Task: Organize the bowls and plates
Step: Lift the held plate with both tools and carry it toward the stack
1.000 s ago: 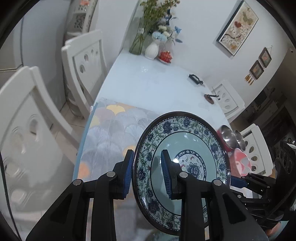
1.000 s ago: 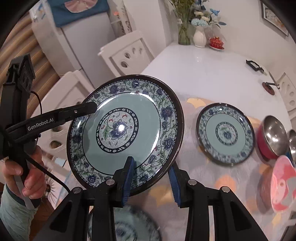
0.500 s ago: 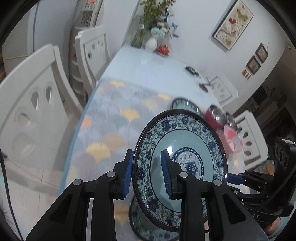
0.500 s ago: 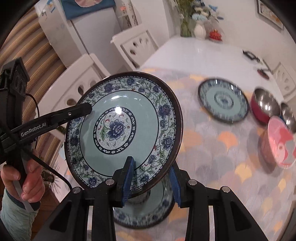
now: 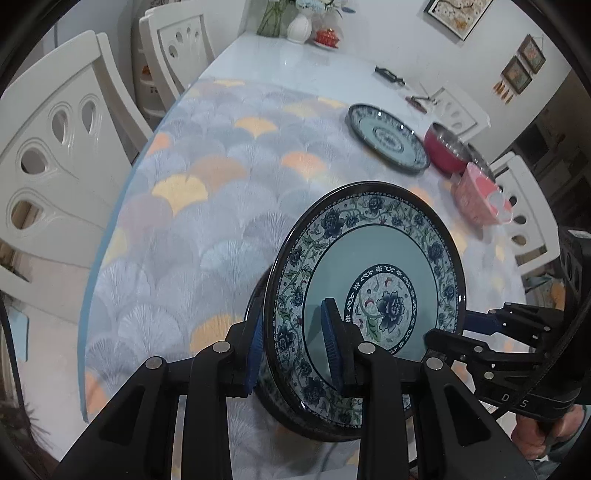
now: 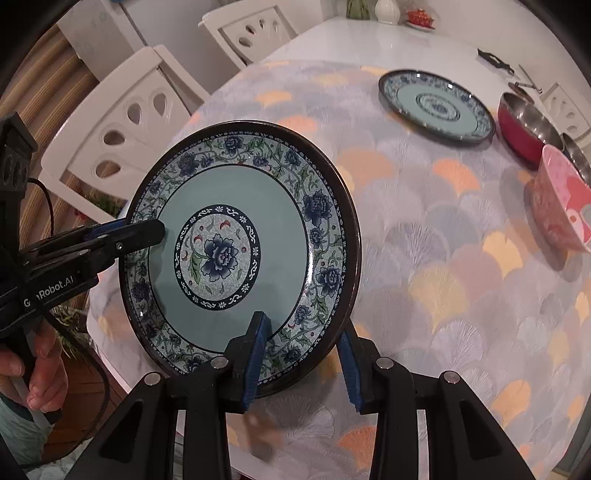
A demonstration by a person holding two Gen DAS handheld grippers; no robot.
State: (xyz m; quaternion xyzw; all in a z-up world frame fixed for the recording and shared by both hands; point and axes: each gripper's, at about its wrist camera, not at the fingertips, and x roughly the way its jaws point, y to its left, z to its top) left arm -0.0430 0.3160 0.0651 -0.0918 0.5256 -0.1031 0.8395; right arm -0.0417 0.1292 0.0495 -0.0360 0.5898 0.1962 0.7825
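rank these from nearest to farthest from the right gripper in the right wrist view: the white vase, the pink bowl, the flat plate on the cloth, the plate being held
1. Held plate, its rim clamped in the right gripper.
2. Pink bowl, at the right edge of the patterned cloth.
3. Flat plate, farther up the cloth, beside the red bowl.
4. White vase, at the table's far end.

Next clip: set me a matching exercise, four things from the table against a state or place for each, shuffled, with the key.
Things:
1. held plate
2. far plate
3. red bowl
4. pink bowl

States:
A. flat on the cloth, alone
B. gripped at the rim by both claws, tilted
C. steel-lined, beside the far plate
D. tipped on its side

Pairs: 1-B, 2-A, 3-C, 4-D
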